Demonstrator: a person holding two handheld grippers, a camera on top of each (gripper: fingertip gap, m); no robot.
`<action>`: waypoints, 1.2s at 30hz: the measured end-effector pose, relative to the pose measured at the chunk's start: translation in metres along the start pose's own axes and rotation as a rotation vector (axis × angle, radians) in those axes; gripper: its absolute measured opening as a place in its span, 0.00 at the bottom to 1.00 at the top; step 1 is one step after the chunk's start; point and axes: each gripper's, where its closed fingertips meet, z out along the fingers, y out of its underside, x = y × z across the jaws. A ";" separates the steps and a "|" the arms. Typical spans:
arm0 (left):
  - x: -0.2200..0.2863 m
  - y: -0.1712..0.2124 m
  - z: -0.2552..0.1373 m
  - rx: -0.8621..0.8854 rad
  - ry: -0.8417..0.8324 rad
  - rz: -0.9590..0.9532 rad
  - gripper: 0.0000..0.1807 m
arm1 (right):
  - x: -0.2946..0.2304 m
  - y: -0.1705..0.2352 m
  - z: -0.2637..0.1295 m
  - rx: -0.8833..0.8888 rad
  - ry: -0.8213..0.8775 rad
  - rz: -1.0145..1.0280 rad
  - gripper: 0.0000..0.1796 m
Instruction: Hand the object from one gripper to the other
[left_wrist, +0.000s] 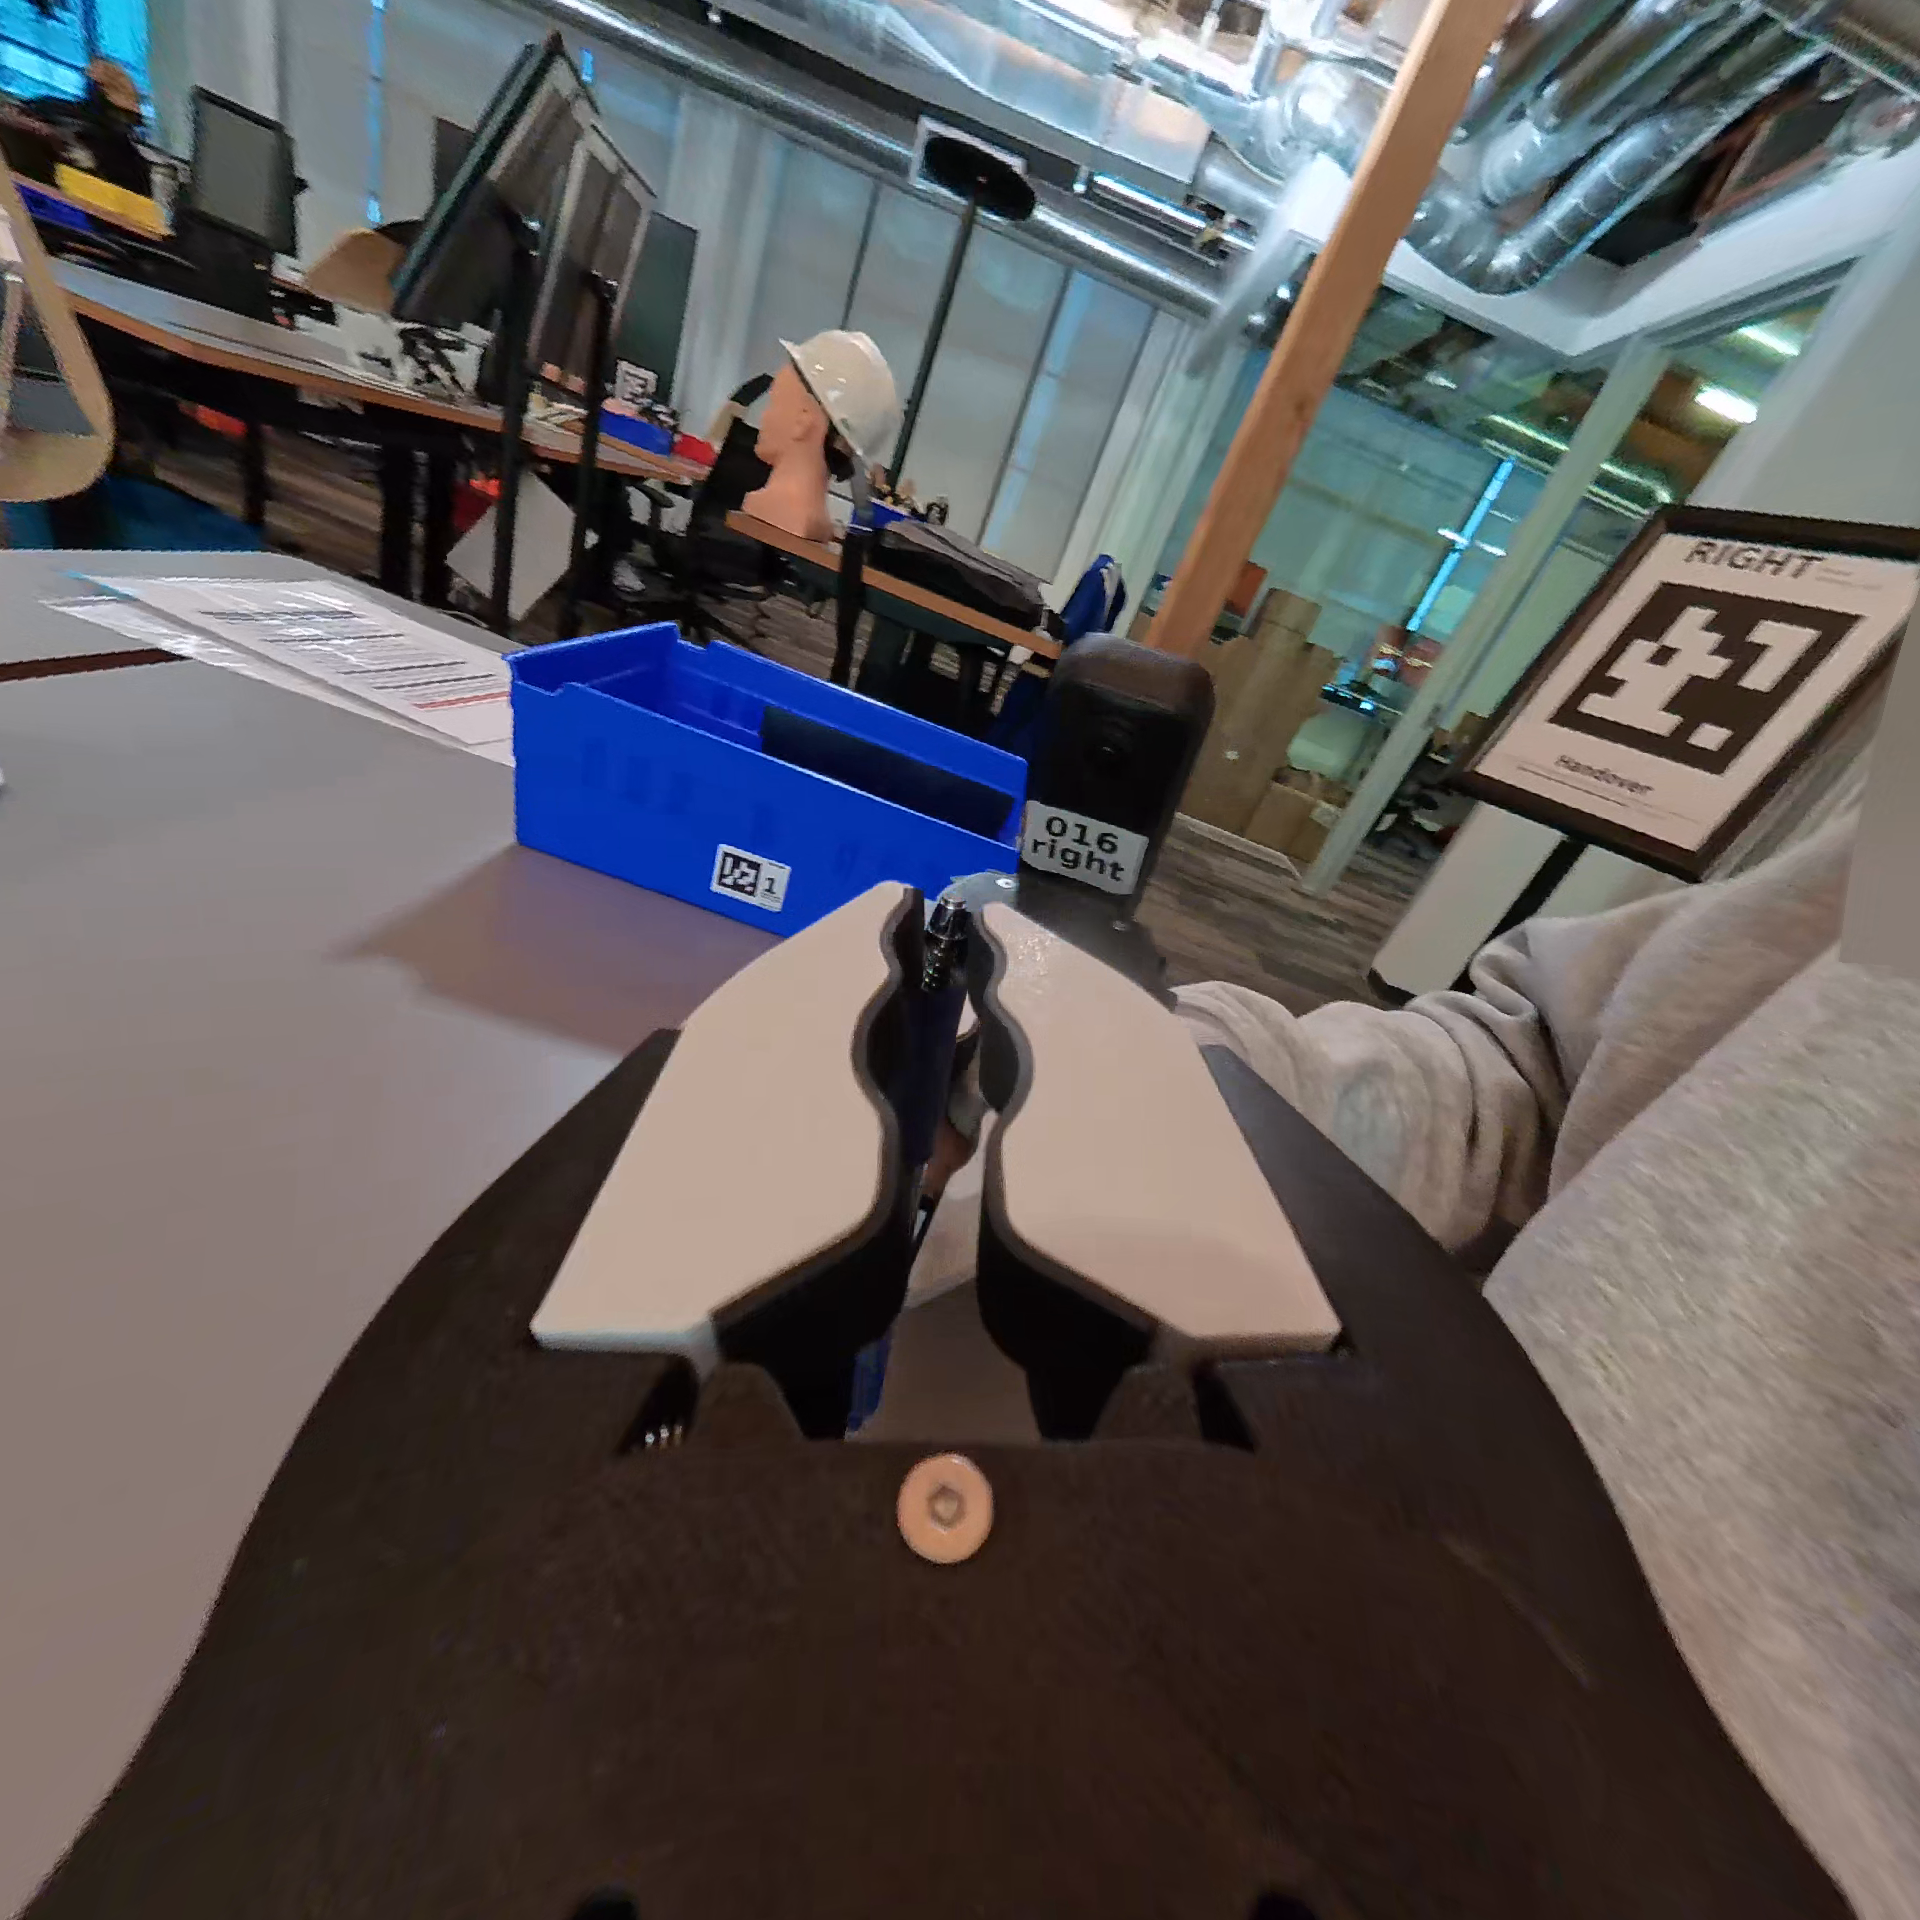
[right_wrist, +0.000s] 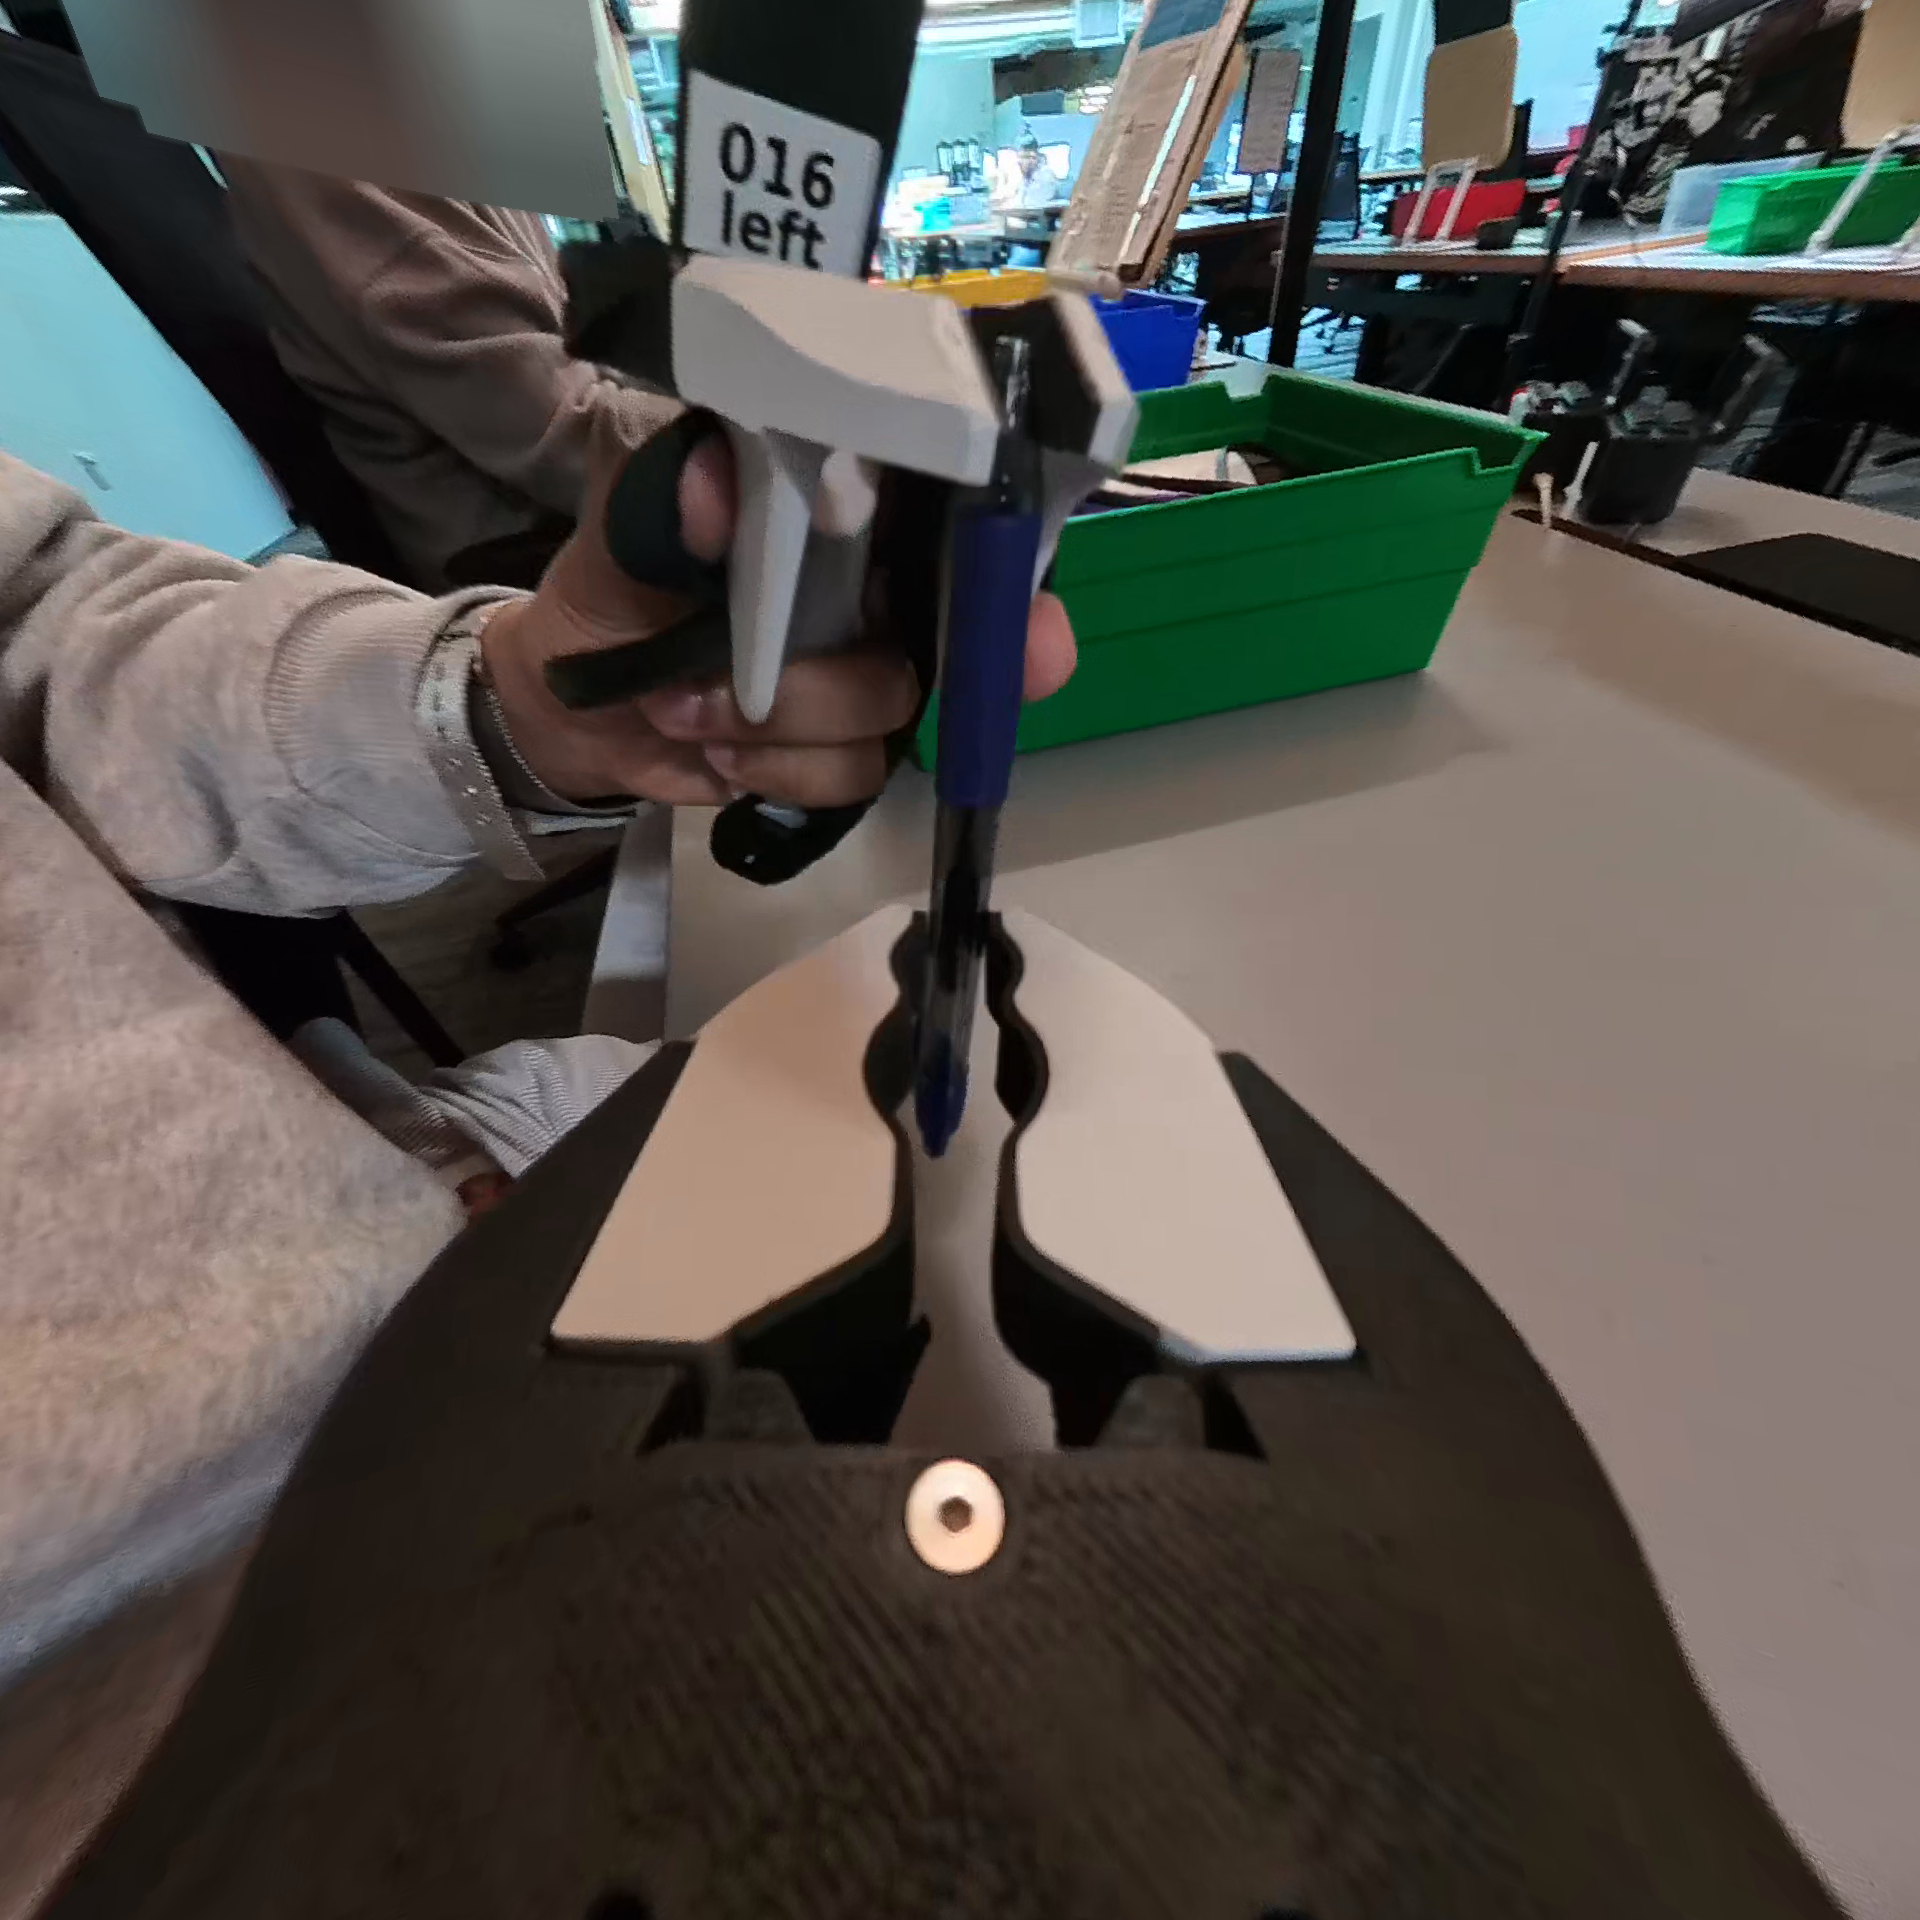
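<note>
The pen (right_wrist: 977, 665) hangs upright over the worktop (right_wrist: 1507, 935), pinched near its top end by the left tool (right_wrist: 1029, 384), whose fingers are clenched on it. Gripping it that high leaves most of the blue barrel and the dark lower part free below, which is likely the point: the other tool needs bare length to take hold of.

The right tool (right_wrist: 956, 997) sits at the pen's lower end, its fingers on either side of the tip. They stand close to the barrel, yet a sliver of worktop shows between them lower down, and whether the pads already press the pen cannot be told from these views. In the left wrist view the pen (left_wrist: 940, 997) runs down the slot of the left tool (left_wrist: 940, 935), confirming the firm hold there.

The two tools meet at right angles, one from above and one from below, so neither blocks the other's fingers. The handover seems midway: the giver holds, the taker is in place. The sensible order would be for the right tool to clamp first, then the left to let go, or the pen drops

A blue bin (left_wrist: 748, 769) and a green bin (right_wrist: 1299, 561) stand farther back, clear of the exchange
</note>
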 end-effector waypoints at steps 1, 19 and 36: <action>0.002 0.000 0.000 0.003 0.018 0.001 0.04 | -0.001 0.000 0.000 0.000 -0.007 0.001 0.06; -0.046 0.094 -0.002 -0.324 -0.042 -0.040 0.21 | 0.031 -0.017 -0.032 0.128 0.083 0.099 0.06; -0.024 0.095 0.012 -0.305 0.015 0.039 0.06 | 0.022 -0.019 -0.024 0.139 0.060 0.097 0.13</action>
